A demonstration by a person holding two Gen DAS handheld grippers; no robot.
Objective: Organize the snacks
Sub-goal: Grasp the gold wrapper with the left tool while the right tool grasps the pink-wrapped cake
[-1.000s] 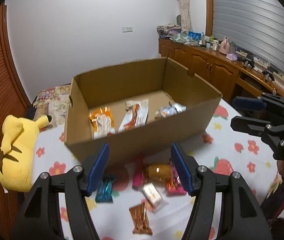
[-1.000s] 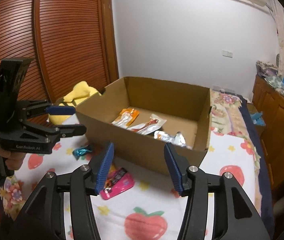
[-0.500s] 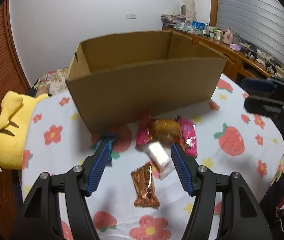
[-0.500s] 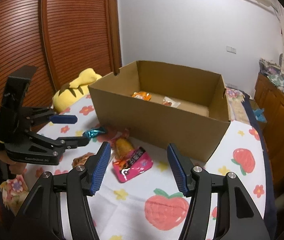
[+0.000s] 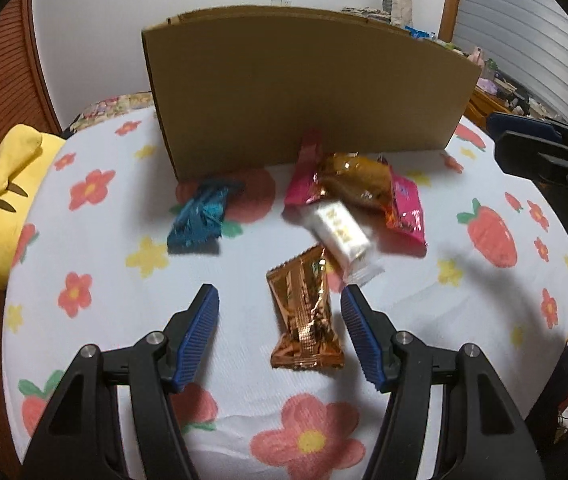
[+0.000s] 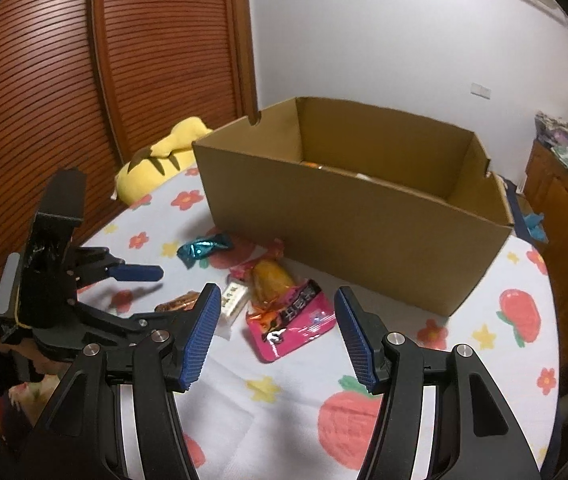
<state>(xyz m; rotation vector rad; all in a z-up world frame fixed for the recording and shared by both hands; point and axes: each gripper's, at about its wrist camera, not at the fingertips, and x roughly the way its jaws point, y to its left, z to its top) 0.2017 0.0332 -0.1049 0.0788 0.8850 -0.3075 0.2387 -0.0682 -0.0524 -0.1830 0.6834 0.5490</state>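
Both the left gripper [image 5: 279, 330] and right gripper [image 6: 275, 334] are held half open and empty; free tablecloth [image 5: 103, 280] is seen between the snacks [image 5: 304, 312] and the table edge.

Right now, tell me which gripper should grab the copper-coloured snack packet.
Left. The left gripper hangs with open jaws directly over the copper packet; the right gripper faces the pink packet instead.

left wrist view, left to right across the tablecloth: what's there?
Yellow plush toy → teal foil candy wrapper → copper foil snack packet → pink plastic snack pack → right tool at the frame edge.
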